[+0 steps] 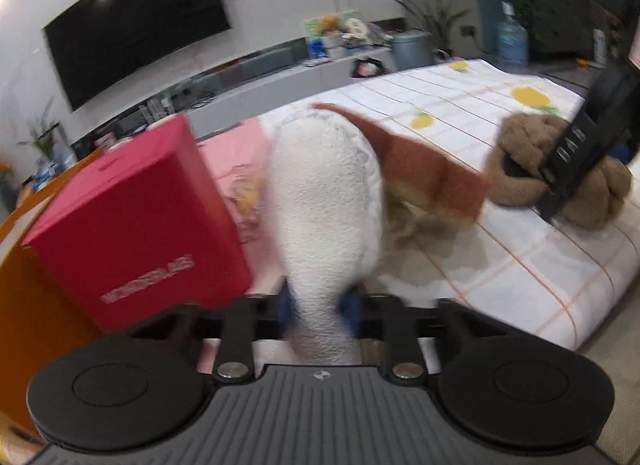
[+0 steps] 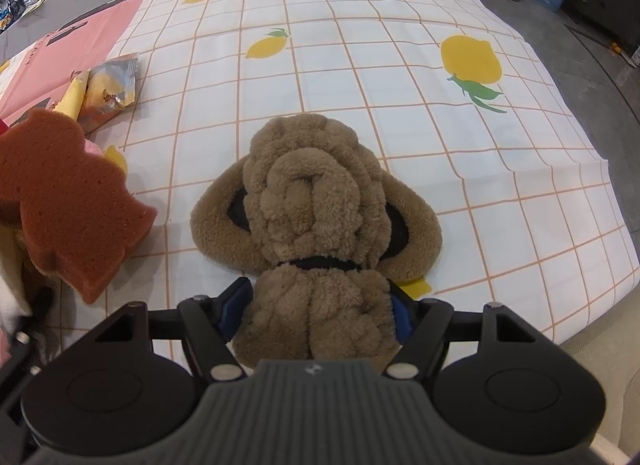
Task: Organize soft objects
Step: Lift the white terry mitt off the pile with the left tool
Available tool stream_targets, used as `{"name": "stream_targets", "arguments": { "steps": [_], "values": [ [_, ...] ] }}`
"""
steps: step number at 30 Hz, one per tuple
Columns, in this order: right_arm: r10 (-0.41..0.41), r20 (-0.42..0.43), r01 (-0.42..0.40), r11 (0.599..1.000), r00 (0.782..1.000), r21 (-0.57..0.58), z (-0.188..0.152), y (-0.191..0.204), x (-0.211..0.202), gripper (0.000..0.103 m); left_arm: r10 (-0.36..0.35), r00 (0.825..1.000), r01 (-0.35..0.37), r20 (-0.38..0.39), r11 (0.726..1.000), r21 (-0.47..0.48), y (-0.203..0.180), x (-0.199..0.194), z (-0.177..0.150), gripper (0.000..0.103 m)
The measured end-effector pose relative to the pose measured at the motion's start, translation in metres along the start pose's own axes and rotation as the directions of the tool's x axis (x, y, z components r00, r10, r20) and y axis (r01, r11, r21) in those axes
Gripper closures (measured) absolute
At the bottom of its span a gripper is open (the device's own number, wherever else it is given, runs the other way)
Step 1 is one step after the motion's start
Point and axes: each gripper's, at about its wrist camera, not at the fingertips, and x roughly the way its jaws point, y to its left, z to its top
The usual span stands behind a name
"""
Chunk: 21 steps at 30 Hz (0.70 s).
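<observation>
While both tools are loaded, the items run left to right as follows.

Red box [image 1: 132, 233]: closed cardboard carton, tilted, at the bed's left edge, close beside the white plush.

Left tool [image 1: 320, 305]: fingers drawn in tight on the narrow end of a white plush [image 1: 324, 193], whose wide end stands out ahead over the bed [image 1: 540, 265]. Risk: the grip is on the thin neck only, so a quick swing could let the heavier end sag or slip free, or knock the box.

Sponge [image 2: 68, 201]: brown, scalloped edge, propped at a tilt near the white plush; a brush from either tool would likely topple it.

Snack packet [image 2: 112, 89]: yellow, lying flat beyond the sponge.

Right tool [image 2: 320, 313]: fingers partly closed, pressing both flanks of the brown plush dog [image 2: 316, 217], which lies on the checked sheet. Risk: only the body's rear is pinched; soft pile compresses, so a lift could let the head droop and drag.
</observation>
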Motion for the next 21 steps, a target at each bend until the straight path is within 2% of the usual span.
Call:
{"name": "stream_targets", "arguments": {
  "steps": [3,9,11,15,21],
  "values": [
    [0.001,0.000,-0.001,1.000,1.000,0.000,0.000,0.000,0.000,0.033,-0.043,0.999,0.043,0.013,0.998,-0.037,0.016,-0.012,0.007,0.086],
    [0.002,0.001,-0.002,1.000,1.000,0.003,0.000,-0.002,0.000,0.033,-0.064,0.994,0.072,0.091,0.993,-0.092,0.039,-0.041,0.030,0.086],
    [0.008,0.004,-0.008,1.000,1.000,0.009,-0.001,-0.003,-0.002,0.036,-0.073,0.991,0.085,0.109,0.991,-0.105,0.045,-0.045,0.037,0.086],
    [0.016,0.027,-0.017,1.000,0.999,0.020,-0.002,-0.005,-0.008,0.043,-0.065,0.988,0.079,0.141,0.992,-0.097,0.048,-0.049,0.046,0.086],
    [0.045,0.056,-0.047,0.998,0.997,0.028,-0.003,-0.004,-0.015,0.045,-0.075,0.985,0.094,0.155,0.989,-0.115,0.054,-0.056,0.054,0.086]
  ]
}}
